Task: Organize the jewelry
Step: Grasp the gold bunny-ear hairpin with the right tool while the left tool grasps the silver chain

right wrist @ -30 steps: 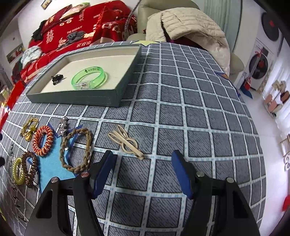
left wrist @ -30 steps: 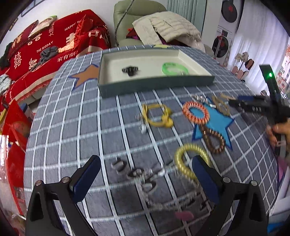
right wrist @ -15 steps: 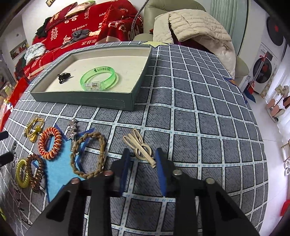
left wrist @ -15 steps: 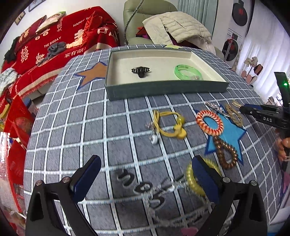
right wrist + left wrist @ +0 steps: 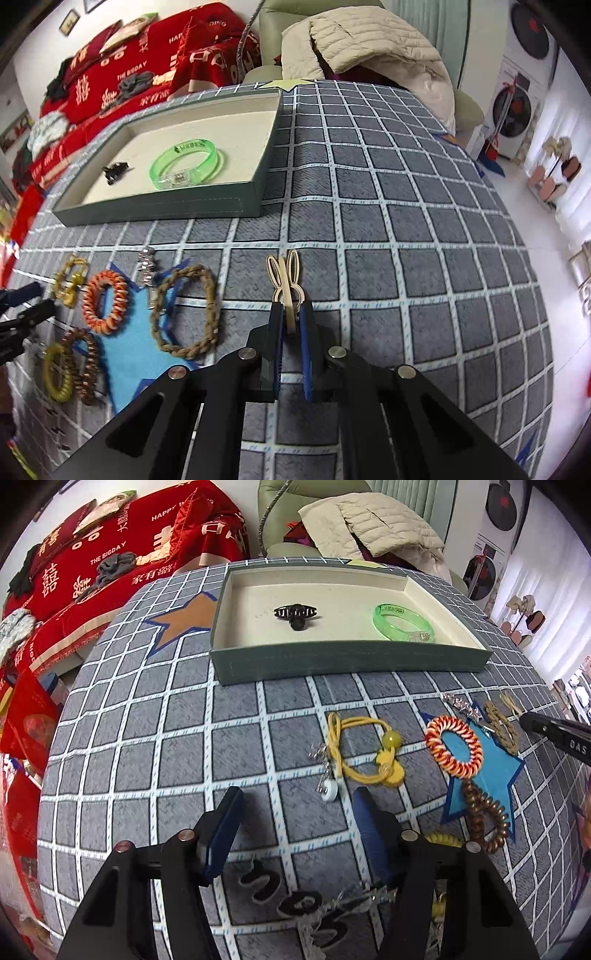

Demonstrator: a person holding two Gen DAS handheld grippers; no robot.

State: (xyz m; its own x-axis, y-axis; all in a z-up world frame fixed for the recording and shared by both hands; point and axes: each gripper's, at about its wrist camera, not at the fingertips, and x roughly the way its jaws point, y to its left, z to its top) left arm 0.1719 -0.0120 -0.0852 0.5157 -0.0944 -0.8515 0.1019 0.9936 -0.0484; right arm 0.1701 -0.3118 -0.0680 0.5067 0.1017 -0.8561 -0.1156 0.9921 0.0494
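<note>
We see the beige rabbit-ear hair clip (image 5: 283,280) on the checked cloth (image 5: 406,229), in front of the green tray (image 5: 159,212) and off its near right corner; the right gripper (image 5: 291,319) is clamped on the clip's near end. Inside the tray lie a green bangle (image 5: 188,164) and a black claw clip (image 5: 115,171). Left of the hair clip, also in front of the tray, lie a braided brown loop (image 5: 184,314) and an orange spiral tie (image 5: 105,301). Our left gripper (image 5: 295,812) hovers in front of the tray with its jaws apart, holding nothing, just short of a yellow hair tie (image 5: 364,749).
</note>
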